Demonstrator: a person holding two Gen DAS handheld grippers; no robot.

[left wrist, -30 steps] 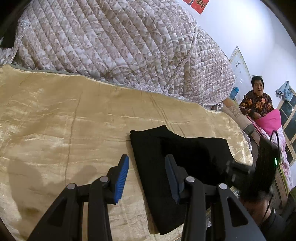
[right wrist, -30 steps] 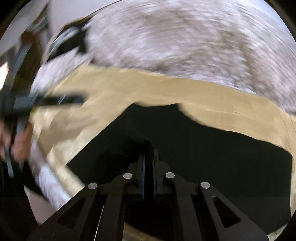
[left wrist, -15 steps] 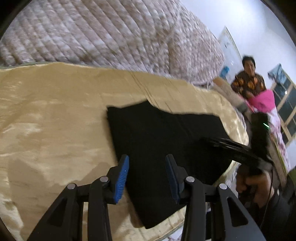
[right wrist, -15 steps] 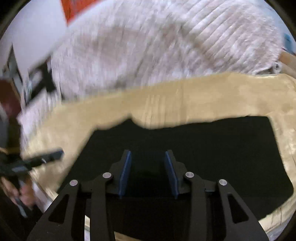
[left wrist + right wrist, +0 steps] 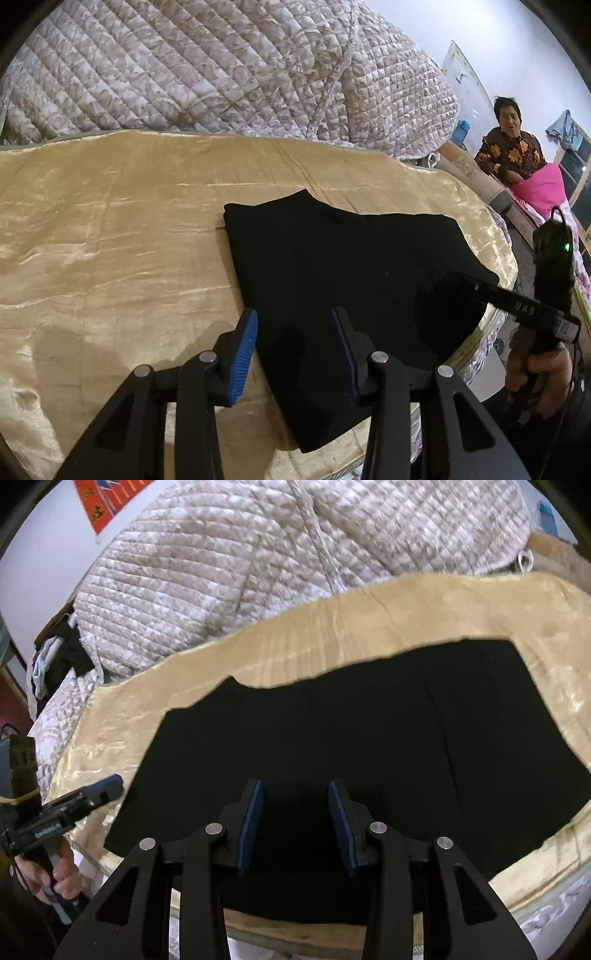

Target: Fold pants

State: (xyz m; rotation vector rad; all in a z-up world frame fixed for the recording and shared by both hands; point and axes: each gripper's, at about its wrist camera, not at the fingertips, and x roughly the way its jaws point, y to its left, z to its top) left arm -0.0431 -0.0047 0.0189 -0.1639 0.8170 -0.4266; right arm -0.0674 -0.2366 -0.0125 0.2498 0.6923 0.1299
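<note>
Folded black pants [image 5: 351, 258] lie flat on a golden sheet [image 5: 110, 229], near its front right corner. My left gripper [image 5: 294, 314] hovers open over the pants' left edge, one blue pad over the sheet, the other over the cloth. In the right wrist view the pants [image 5: 369, 720] fill the middle. My right gripper [image 5: 296, 783] stands open just above their near part, nothing between its pads. Each gripper shows in the other's view: the right gripper [image 5: 461, 280] over the pants' right side, the left gripper [image 5: 107, 784] at their left corner.
A quilted floral blanket [image 5: 221, 66] is heaped along the back of the sheet. A person [image 5: 513, 147] sits at the far right behind a pink cloth [image 5: 543, 188]. Dark clothes [image 5: 62, 653] are piled at the far left. The bed's front edge [image 5: 332, 938] runs just below the pants.
My right gripper went from shut to open and rolled while sliding along the pants. My left gripper shifted from beside the pants' left edge to over it.
</note>
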